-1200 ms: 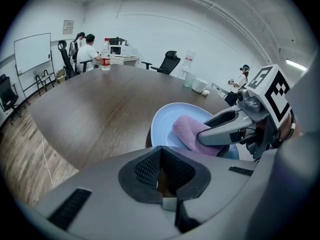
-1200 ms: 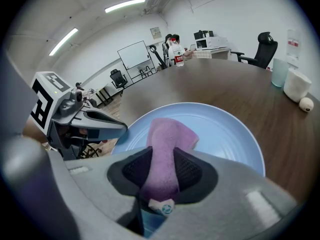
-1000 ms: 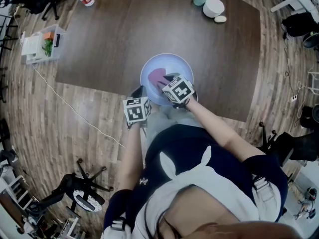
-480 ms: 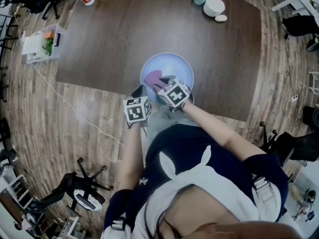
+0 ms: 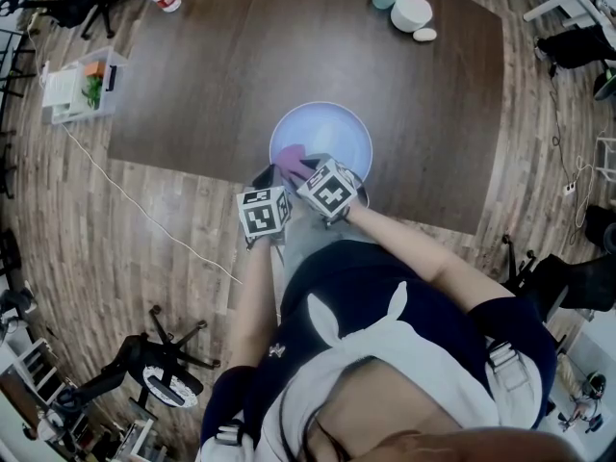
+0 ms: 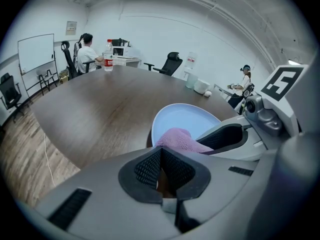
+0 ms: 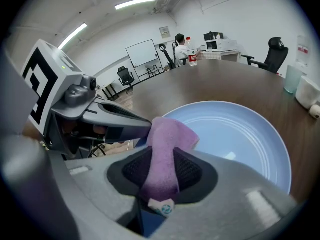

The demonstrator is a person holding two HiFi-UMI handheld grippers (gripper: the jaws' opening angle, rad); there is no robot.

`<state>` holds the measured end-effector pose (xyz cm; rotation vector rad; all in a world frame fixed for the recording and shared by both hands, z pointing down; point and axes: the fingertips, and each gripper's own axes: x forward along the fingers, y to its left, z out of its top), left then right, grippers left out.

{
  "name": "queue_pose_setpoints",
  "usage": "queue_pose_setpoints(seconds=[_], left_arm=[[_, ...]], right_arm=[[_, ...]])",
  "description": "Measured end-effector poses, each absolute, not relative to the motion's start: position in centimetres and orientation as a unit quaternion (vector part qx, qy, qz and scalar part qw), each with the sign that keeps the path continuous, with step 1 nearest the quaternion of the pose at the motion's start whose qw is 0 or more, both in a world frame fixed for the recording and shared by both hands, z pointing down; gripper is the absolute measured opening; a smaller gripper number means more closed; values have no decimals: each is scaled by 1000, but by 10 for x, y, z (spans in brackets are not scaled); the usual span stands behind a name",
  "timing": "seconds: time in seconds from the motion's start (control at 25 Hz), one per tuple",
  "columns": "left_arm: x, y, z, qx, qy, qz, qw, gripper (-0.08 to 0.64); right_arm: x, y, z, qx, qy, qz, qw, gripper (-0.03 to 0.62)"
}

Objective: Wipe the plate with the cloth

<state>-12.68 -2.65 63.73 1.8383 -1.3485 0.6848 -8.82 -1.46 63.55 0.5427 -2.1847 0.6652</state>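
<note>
top (image 5: 356, 296): navy, maybe rabbit-ear print | left tongs (image 6: 161, 159): grey, mesh pads

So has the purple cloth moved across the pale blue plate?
Yes: the purple cloth slid toward the left near rim of the pale blue plate.

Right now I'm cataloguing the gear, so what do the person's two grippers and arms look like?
Both the left gripper and right gripper are grey plastic with black mesh-textured pads, each carrying a white cube printed with black square markers. The person wears a dark navy top with white pattern; forearms bare.
</note>
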Motion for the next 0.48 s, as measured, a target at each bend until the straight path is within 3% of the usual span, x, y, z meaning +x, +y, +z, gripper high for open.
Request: queue_pose_setpoints(seconds=[0.48], left_arm=[[-124, -27, 637, 716, -527, 271, 369, 6]], right_arm=[[-78, -14, 631, 194, -867, 218, 405, 126]])
